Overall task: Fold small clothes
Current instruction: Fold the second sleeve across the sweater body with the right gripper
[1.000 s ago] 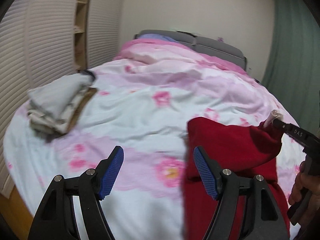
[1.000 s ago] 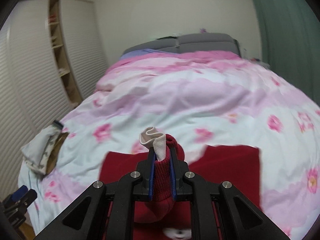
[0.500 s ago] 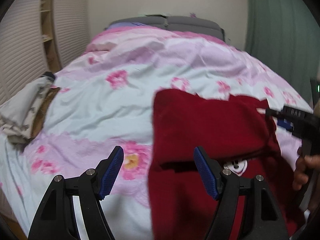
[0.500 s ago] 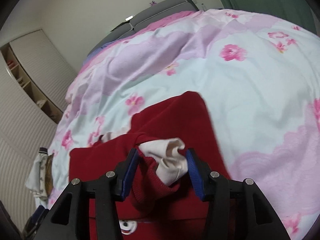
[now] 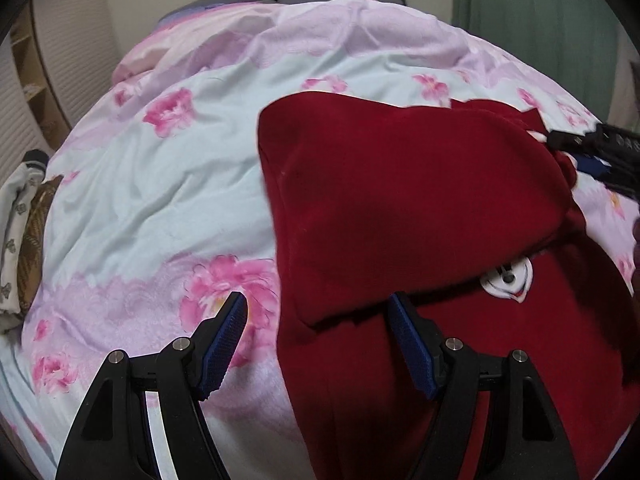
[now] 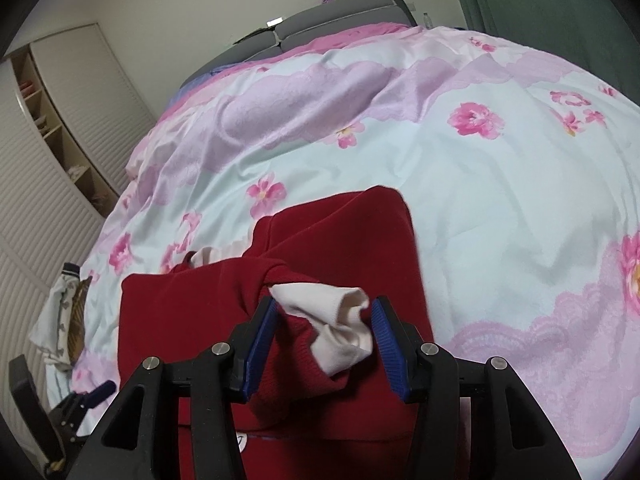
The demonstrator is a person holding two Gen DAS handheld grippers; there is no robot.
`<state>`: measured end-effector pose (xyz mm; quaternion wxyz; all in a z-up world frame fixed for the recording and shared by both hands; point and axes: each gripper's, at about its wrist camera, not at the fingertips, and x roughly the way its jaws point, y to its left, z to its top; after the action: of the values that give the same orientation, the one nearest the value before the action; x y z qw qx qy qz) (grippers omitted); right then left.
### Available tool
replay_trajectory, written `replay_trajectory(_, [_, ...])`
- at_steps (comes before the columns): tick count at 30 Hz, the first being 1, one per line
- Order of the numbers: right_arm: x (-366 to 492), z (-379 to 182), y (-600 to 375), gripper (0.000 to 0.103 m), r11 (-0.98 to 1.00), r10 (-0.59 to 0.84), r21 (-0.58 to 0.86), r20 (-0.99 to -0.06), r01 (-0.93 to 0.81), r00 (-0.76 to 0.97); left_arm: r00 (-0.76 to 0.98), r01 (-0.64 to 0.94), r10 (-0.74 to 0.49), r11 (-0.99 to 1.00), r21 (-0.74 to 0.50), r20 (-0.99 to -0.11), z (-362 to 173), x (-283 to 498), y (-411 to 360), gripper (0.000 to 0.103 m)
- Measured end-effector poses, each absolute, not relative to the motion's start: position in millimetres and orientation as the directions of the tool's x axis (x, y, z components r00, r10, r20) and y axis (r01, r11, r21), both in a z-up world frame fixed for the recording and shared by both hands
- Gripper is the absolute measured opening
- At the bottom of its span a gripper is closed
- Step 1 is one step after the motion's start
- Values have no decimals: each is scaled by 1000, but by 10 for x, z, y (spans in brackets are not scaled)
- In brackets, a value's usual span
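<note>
On the bed (image 5: 152, 208), spread over a pale blue and pink flowered quilt, lies a small red garment (image 5: 400, 208) with one part folded across its body, so that a flap of red cloth covers the upper half and a white emblem (image 5: 508, 280) peeps out just below the fold's edge. The left tongs (image 5: 316, 340) hang above the near left edge of the garment with their blue pads wide apart: one pad is over the quilt, the other over the red cloth, and nothing is between them. The right tongs (image 6: 324, 344) have just been opening; they now stand apart around the end of a red sleeve and its cream cuff (image 6: 340, 328), which sits loose between the pads. The right pad is clear of the cuff, and whether the left pad still brushes the sleeve I cannot tell. In the left wrist view the right tongs show at the right edge, at the far end of the folded flap. A stack of folded clothes (image 5: 20, 236), pale and patterned, rests at the left edge of the bed, well apart from the red garment. Behind the bed stand a grey headboard (image 6: 332, 16) and a green curtain (image 5: 532, 20).
</note>
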<state>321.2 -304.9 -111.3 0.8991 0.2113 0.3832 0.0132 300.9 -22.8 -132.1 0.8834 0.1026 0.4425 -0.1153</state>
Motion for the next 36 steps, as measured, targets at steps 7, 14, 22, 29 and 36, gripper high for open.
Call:
replay_trajectory(7, [3217,-1130,-2935,50,929,166,350,-687,122,707,592,149,-33,987,68,-805,-1422,3235,-32,72])
replay_trajectory(14, [3243,-1104,-2952,50,929,150,345,-680,133,718,661,141,-48,988,61,-749,-1282,3304,-94,72])
replay_trajectory(22, [3268,-1170,-2884,50,954,93,265,-708,141,700,668,8,-1,1000,6,-744,-1348,3301,348,72])
replay_trajectory(29, [3227,-1232,-2852,50,944,114,296,-712,148,692,686,84,-11,994,65,-727,-1289,3122,160,71])
replay_trajectory(36, [3129,-1200,-2854,50,919,215,380,-704,102,677,698,140,-36,986,87,-715,-1103,2960,68,71])
